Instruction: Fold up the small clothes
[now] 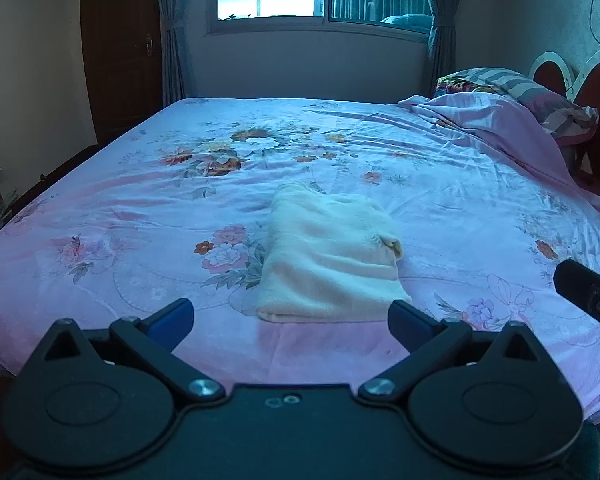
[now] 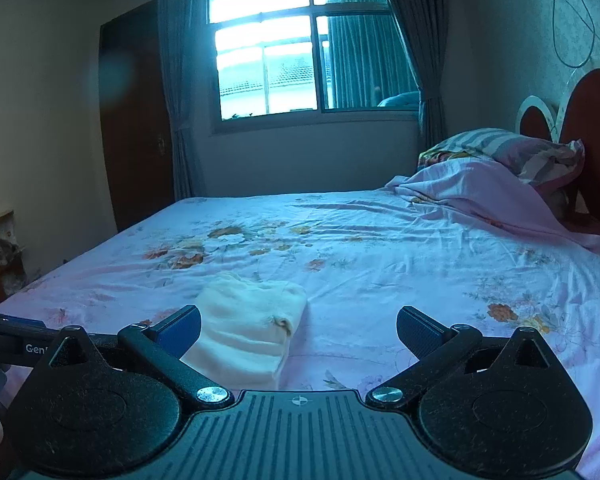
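The soft, light cream cloth [image 1: 332, 252] is lying folded near the bed's [image 1: 460, 184] near edge, best pinched at a corner, while the left gripper [image 1: 291, 320] and right gripper [image 2: 299, 330] are being held wide apart, empty.

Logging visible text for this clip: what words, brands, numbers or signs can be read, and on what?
"Gen": white letters, cut off by the right gripper's frame, on the black left gripper body at the right wrist view's left edge.
No other text shows on the folded cream garment or the pink floral bedsheet.
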Demonstrator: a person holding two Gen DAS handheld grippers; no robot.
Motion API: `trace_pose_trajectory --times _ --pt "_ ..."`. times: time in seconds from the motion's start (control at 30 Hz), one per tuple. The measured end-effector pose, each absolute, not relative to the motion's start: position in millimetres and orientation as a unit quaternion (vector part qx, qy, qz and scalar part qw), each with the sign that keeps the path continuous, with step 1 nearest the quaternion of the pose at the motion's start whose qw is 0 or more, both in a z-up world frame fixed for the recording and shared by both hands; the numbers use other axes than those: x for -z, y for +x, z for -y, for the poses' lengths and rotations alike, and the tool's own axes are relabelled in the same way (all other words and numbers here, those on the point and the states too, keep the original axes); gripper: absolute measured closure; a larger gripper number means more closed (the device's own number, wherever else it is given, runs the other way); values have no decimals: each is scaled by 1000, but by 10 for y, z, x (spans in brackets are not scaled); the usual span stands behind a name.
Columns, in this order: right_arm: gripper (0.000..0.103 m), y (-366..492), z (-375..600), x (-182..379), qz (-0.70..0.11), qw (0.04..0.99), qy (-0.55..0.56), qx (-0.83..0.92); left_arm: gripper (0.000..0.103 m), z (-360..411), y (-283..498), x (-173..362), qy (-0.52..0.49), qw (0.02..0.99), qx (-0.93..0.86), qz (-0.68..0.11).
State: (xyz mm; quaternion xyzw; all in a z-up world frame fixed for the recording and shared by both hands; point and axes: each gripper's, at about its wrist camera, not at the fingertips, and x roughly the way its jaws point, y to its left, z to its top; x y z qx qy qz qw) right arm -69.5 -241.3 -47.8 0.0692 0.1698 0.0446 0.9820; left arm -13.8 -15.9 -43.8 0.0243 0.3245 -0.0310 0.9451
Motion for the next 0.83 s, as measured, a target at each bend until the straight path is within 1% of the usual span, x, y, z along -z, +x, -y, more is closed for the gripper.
trace_pose_trajectory --times 0.6,0.73,0.83 --pt "0 -424 2165 524 -192 979 38 -52 2 76 107 475 25 943 39 -329" --pt "0 -329 2162 554 -198 978 39 -49 4 84 194 491 30 948 55 -314" --pt "0 -244 2162 579 -204 977 38 -46 3 85 315 495 22 947 59 -315"
